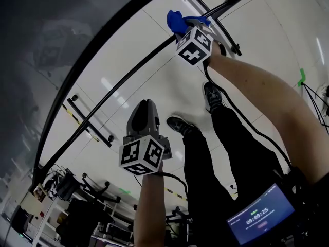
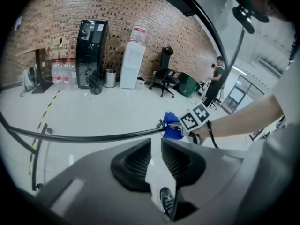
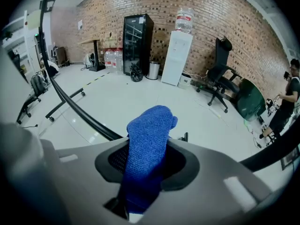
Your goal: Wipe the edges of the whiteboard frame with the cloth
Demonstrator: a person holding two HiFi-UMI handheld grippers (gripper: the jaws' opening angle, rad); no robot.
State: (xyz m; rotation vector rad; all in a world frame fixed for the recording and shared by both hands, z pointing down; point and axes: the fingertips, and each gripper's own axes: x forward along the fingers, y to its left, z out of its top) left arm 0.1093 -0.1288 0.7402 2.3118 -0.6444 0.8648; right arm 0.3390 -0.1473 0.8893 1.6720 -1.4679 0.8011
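My right gripper is shut on a blue cloth and holds it against a thin black bar of the whiteboard frame. In the right gripper view the cloth sticks up from between the jaws, with the bar curving away behind it. Lower and nearer, my left gripper is shut with nothing in it, apart from the bar. Its own view shows that gripper below the bar, and the cloth at the bar's right end.
The person's legs and shoes stand on the glossy floor under the frame. A stand foot with casters lies to the left. Far off are a black fridge, a water dispenser, an office chair and a person.
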